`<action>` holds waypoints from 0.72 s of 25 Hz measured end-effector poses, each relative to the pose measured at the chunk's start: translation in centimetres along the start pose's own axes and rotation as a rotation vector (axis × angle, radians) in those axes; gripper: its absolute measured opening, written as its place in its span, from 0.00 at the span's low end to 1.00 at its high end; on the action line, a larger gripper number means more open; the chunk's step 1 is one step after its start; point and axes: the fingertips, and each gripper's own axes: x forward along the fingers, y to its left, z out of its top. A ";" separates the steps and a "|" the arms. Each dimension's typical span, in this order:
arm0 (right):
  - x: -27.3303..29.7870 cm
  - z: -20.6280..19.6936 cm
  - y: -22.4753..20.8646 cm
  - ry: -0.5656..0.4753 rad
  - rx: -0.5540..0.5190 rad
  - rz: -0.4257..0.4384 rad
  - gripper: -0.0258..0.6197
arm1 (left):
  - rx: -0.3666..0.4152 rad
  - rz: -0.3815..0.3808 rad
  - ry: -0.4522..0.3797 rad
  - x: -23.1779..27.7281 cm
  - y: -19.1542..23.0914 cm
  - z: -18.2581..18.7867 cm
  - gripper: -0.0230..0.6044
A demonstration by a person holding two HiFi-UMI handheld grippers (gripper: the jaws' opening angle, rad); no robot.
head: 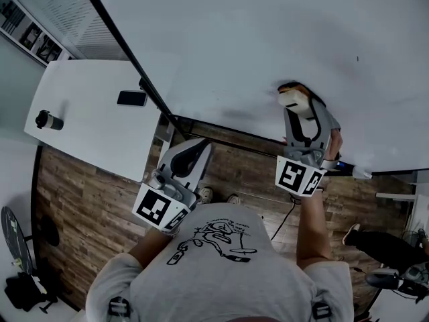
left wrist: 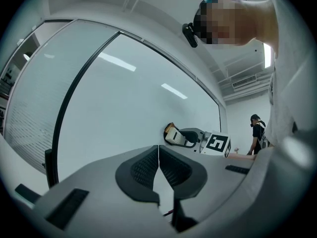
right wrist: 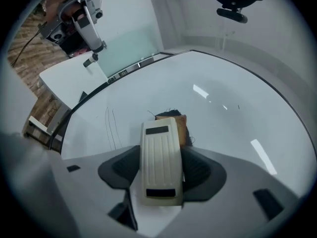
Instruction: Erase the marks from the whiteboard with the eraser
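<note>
The whiteboard fills the top of the head view. My right gripper is shut on a cream eraser whose brown felt face lies against the board. In the right gripper view the eraser sits clamped between both pads, with a dark smudge at its tip. Thin pen lines run down the board to its left, and a tiny mark lies to the right. My left gripper hangs low by the board's bottom edge; its jaws are shut on nothing.
A white table at the left carries a phone and a dark cup. Wooden floor lies below the board, with a cable across it. A person stands far off to the right.
</note>
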 end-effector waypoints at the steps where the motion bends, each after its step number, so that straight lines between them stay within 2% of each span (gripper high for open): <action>1: 0.0 0.0 0.1 -0.010 0.011 -0.008 0.45 | 0.000 0.000 0.001 0.0 0.1 0.0 0.07; 18: 0.6 -0.4 2.4 -0.089 0.030 -0.084 0.44 | -0.003 -0.021 0.005 0.9 0.1 -0.2 0.07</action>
